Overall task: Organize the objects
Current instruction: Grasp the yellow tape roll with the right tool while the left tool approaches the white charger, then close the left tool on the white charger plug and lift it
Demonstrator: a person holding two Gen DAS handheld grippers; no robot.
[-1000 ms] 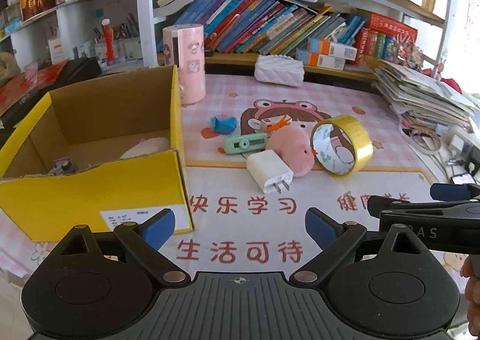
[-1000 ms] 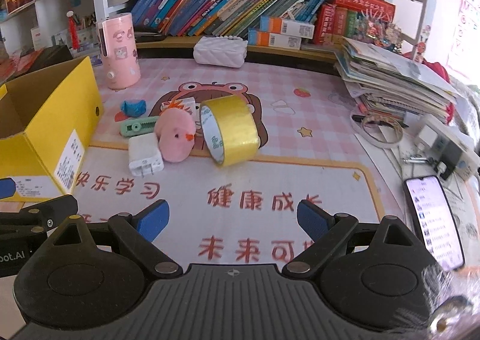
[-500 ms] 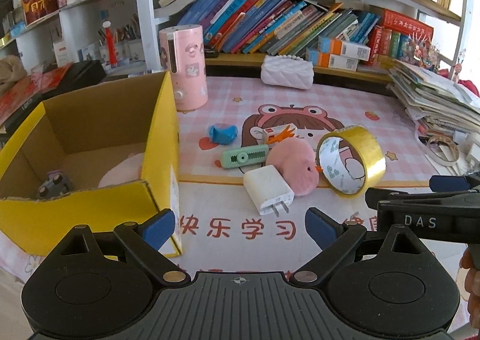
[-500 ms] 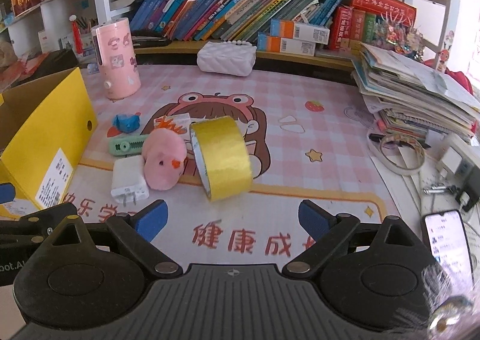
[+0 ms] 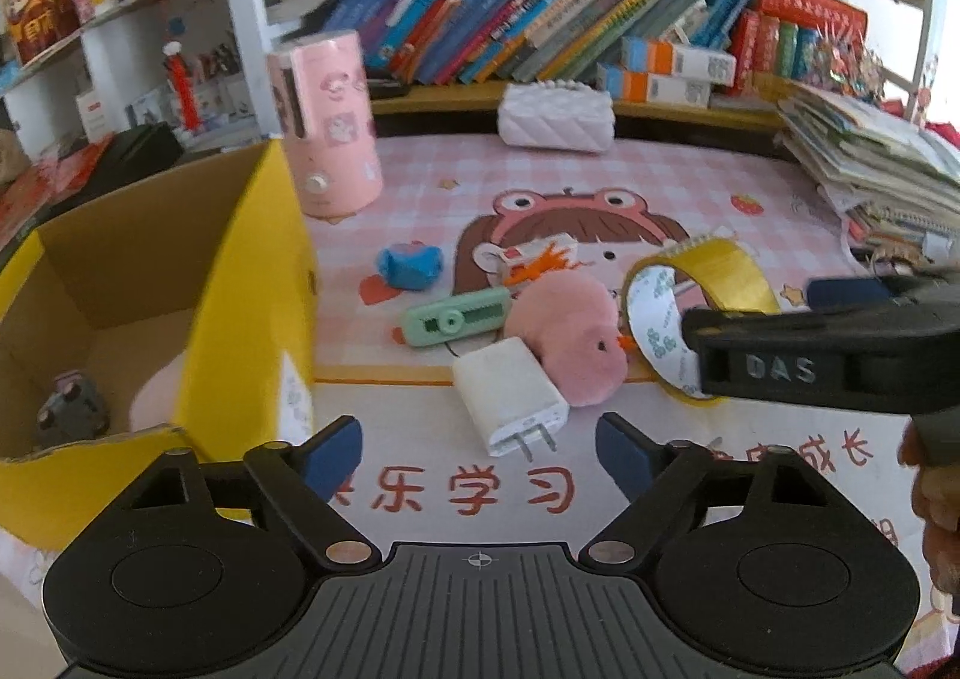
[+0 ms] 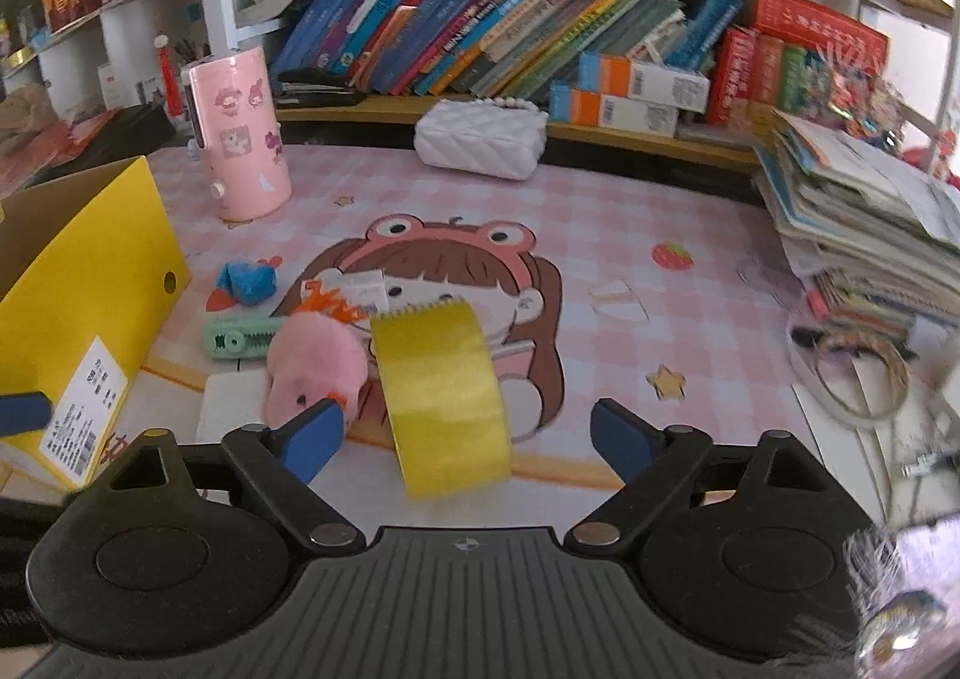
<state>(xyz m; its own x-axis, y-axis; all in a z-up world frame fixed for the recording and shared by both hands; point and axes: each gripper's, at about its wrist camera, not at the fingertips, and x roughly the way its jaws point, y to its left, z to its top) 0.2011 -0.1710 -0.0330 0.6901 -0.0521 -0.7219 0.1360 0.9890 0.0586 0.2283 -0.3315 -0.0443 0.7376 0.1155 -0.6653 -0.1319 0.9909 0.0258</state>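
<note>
A yellow tape roll (image 6: 441, 397) stands on edge on the pink mat, just ahead of my open right gripper (image 6: 465, 433); it also shows in the left wrist view (image 5: 699, 289). Left of it lie a pink plush toy (image 5: 570, 343), a white charger (image 5: 510, 403), a green correction tape (image 5: 459, 316), a blue toy (image 5: 411, 262) and a small white-orange eraser (image 5: 540, 256). My open, empty left gripper (image 5: 480, 454) is just before the charger. The yellow cardboard box (image 5: 246, 283) at the left holds a pink thing and a small grey thing.
A pink cylinder holder (image 5: 327, 130) and a white quilted pouch (image 5: 555, 118) stand at the back, below a shelf of books (image 6: 480, 37). A pile of papers (image 6: 864, 217) and a loose tape ring (image 6: 852, 379) lie at the right.
Both grippers have moved forward toward the objects. The right gripper has come close up to the tape roll, and its arm now crosses in front of the roll in the left view.
</note>
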